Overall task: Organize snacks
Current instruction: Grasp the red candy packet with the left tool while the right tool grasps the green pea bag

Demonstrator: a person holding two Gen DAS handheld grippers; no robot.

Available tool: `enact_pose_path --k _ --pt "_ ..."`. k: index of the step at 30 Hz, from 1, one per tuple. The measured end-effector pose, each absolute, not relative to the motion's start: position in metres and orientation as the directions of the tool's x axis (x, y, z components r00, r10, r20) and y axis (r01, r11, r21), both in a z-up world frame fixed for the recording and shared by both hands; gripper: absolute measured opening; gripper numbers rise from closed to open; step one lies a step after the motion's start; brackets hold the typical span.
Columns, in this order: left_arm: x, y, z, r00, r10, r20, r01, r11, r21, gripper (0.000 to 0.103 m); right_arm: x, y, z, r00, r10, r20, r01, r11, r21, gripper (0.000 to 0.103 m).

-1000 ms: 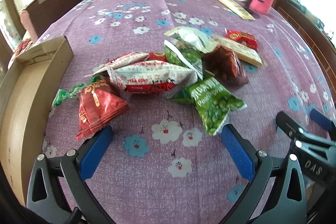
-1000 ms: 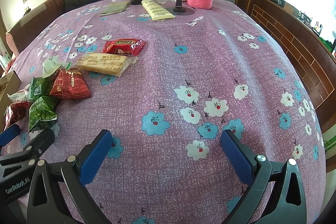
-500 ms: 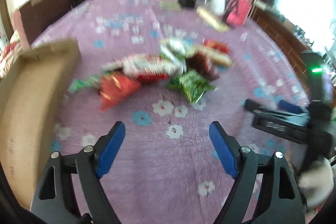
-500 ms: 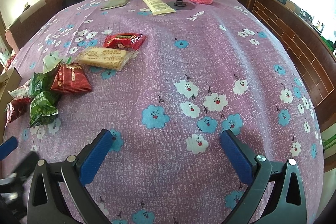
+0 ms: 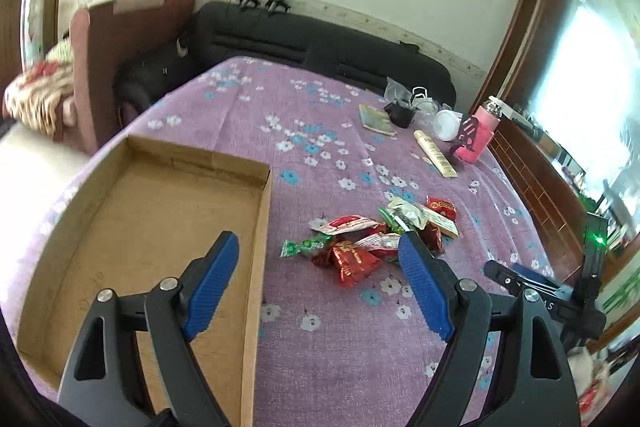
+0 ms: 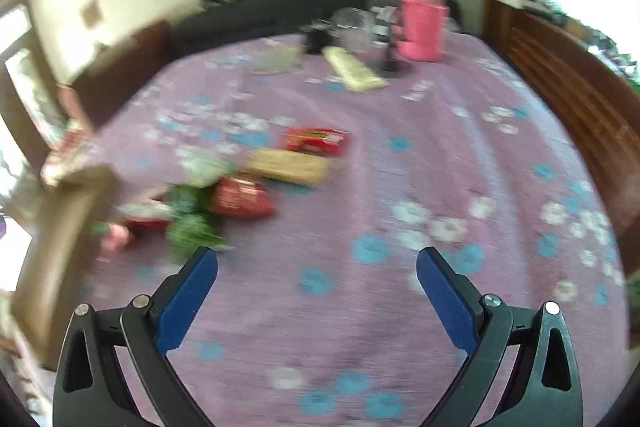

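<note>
A pile of snack packets lies on the purple floral tablecloth (image 5: 340, 347): a red triangular bag (image 5: 352, 261), a green packet (image 5: 300, 247), a red-and-white packet (image 5: 348, 223) and a yellow biscuit bar (image 5: 440, 223). An empty cardboard box (image 5: 160, 211) sits to their left. My left gripper (image 5: 318, 243) hovers open above the box's right wall and the near side of the pile, holding nothing. My right gripper (image 6: 316, 255) is open with its jaws closing on nothing. Its blurred view shows a red bag (image 6: 240, 201) and a green bag (image 6: 190, 233) ahead to its left.
At the table's far end stand a pink bottle (image 5: 480, 135), a cream tube (image 5: 436, 157), a small black object (image 5: 400, 115) and a booklet (image 5: 376, 119). A black sofa (image 5: 320, 43) runs behind the table. Wooden panelling (image 6: 580, 99) lines the right side.
My left gripper rose and pulled back to the left, bringing the whole box into view, and its jaws narrowed. My right gripper lifted slightly, its view turned blurry, and its jaws narrowed a little.
</note>
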State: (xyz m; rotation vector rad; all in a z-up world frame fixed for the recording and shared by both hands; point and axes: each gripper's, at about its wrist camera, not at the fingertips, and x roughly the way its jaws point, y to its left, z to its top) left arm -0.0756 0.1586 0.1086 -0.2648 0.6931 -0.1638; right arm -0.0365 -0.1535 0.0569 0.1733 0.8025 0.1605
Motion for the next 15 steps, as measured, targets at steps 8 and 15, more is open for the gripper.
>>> enact_pose_path --k 8,15 --pt "-0.044 0.13 0.077 0.626 -0.345 -0.7 0.142 0.933 -0.332 0.059 -0.009 -0.119 0.04 0.585 0.429 -0.688 -0.188 0.897 0.4 0.074" --pt "-0.015 0.111 0.059 0.583 -0.334 -0.741 0.136 0.939 -0.316 0.059 0.011 -0.087 0.03 0.561 0.383 -0.734 -0.232 0.924 0.305 0.074"
